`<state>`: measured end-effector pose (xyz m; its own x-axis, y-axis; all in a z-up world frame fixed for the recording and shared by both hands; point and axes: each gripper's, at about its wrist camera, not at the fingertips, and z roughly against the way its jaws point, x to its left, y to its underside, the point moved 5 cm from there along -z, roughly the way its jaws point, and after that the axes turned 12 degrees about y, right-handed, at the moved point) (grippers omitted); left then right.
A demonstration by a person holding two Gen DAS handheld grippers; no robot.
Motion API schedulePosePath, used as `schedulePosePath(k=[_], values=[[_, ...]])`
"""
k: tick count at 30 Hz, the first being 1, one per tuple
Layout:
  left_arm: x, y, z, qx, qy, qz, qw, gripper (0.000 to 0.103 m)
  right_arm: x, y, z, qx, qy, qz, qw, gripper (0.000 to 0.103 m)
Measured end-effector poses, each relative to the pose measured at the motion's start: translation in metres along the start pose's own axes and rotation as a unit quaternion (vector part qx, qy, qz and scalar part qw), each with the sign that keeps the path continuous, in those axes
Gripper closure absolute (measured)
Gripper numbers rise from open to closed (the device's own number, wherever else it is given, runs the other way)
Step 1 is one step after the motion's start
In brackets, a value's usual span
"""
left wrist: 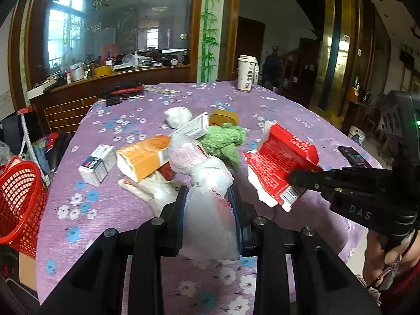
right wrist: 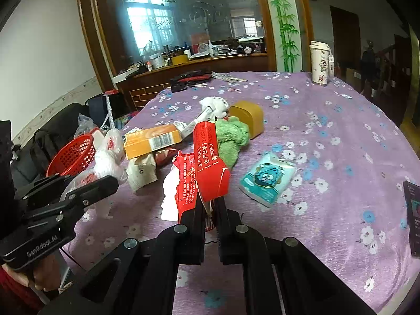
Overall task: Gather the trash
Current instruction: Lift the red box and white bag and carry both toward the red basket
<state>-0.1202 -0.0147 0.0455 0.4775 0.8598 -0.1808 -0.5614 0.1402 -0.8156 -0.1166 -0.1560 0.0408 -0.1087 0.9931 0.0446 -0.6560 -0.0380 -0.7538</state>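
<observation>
My left gripper [left wrist: 208, 197] is shut on a white plastic bag [left wrist: 207, 218] with red print, held above the table; the bag also shows in the right wrist view [right wrist: 105, 165]. My right gripper [right wrist: 211, 204] is shut on a torn red carton [right wrist: 207, 168], which shows in the left wrist view [left wrist: 278, 165] with the right gripper [left wrist: 296, 177] clamped on its edge. A red mesh basket [left wrist: 18, 199] stands off the table's left edge, also in the right wrist view [right wrist: 71, 155].
On the purple flowered tablecloth [left wrist: 118, 210] lie an orange box [left wrist: 144, 157], a small white box [left wrist: 97, 164], a green plush toy [left wrist: 225, 141], a white wad [left wrist: 178, 116], a yellow tin [right wrist: 248, 118], a tissue pack [right wrist: 267, 181], a tall cup [left wrist: 246, 72] and a phone [left wrist: 354, 156].
</observation>
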Motion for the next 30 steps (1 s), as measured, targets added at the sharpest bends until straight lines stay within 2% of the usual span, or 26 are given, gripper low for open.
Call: schedulePosePath(k=[18, 30], values=[[0.036, 0.004, 0.019, -0.006, -0.030, 0.027, 0.9992, 0.074, 0.035, -0.009, 0.001, 0.005, -0.031, 0.022, 0.999, 0.096], [0.043, 0.000, 0.031, -0.015, -0.040, 0.030, 0.9986, 0.074, 0.052, -0.014, -0.001, 0.009, -0.056, 0.025, 0.998, 0.096]])
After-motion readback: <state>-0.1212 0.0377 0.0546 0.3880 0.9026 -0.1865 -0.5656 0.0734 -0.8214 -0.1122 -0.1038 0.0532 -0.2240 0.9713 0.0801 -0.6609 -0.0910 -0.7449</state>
